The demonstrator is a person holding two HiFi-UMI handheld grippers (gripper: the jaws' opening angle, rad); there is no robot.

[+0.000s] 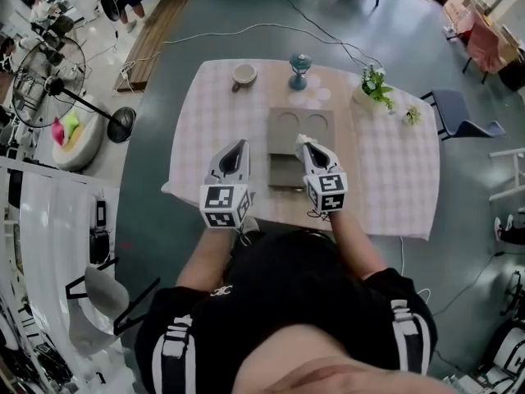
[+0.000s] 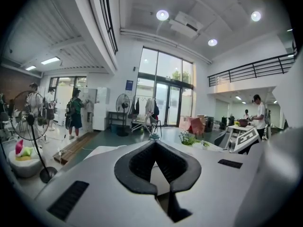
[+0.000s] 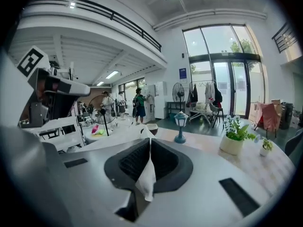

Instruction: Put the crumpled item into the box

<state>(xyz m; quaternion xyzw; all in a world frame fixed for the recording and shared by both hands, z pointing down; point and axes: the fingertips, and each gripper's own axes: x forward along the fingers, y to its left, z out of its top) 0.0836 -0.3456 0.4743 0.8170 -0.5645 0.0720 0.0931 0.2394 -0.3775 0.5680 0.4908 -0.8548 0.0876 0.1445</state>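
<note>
Hovering above the pale checked-cloth table (image 1: 394, 179) and the flat grey box (image 1: 283, 150), the right gripper (image 1: 304, 142) is clamped on the white crumpled paper wad (image 3: 147, 176), so lowering and releasing it seems next, while the left gripper (image 1: 239, 147) is closed and empty.

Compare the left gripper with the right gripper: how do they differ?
The right gripper has its claw shut on a white crumpled item; the left gripper has its claw shut on nothing. In the head view the right gripper is over the box, the left gripper beside it, over the tablecloth. Both point away from the person.
</note>
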